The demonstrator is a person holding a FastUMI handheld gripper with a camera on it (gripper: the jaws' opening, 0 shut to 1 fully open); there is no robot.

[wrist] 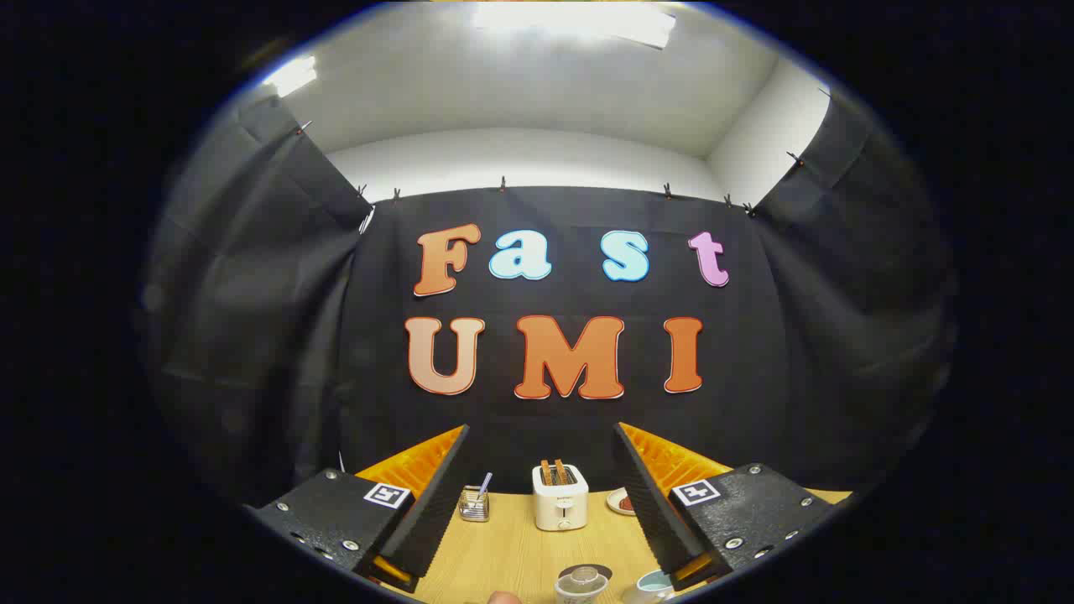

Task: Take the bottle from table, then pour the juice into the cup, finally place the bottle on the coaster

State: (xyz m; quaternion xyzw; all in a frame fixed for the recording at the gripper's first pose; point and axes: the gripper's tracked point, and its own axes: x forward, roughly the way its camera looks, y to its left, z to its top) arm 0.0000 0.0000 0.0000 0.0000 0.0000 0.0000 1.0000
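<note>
My gripper [540, 428] is open, held above the wooden table [512, 545], with nothing between its fingers. Low between the fingers, at the near table edge, stands a pale container with a clear round top [579, 585]; it may be the bottle, but I cannot tell. A dark round coaster [601, 571] lies right behind it. A light blue cup [653, 585] stands just to the right, partly hidden by the right finger. A small pinkish rounded thing [503, 597] peeks in at the very bottom and is too cut off to identify.
A white toaster [560, 497] with two slices in it stands at the back of the table between the fingers. A small glass jar with a straw [475, 503] is left of it. A small plate [622, 502] sits to its right, against the black cloth wall.
</note>
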